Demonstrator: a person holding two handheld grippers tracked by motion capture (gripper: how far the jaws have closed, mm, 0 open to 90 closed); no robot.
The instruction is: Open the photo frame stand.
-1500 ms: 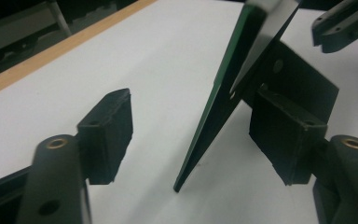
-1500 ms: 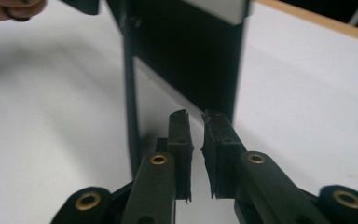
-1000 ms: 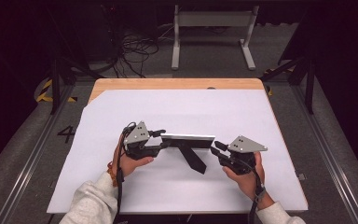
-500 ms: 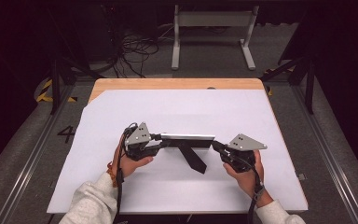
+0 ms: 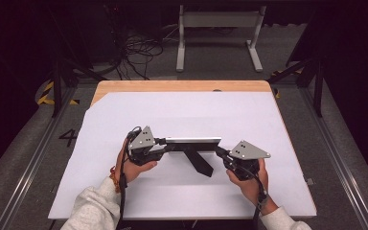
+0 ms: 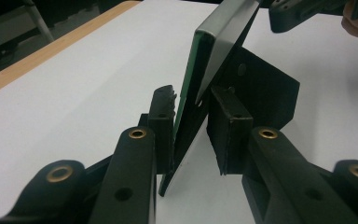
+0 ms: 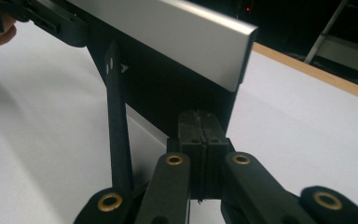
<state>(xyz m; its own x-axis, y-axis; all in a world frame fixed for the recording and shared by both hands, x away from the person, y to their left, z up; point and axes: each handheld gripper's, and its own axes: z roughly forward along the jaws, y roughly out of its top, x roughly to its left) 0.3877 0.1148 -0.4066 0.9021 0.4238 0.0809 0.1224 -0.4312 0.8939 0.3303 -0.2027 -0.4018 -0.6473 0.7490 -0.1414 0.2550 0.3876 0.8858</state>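
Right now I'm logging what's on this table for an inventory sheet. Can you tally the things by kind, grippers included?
Hand-held grippers: 2, left gripper and right gripper
Picture frame with black back stand, standing upright between them: 1
White sheet covering the tabletop: 1
Total: 4

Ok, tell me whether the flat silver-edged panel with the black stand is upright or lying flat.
Upright. The flat silver-edged panel stands on edge on the white table cover, leaning slightly, its black stand angled behind. The left gripper brackets one end.
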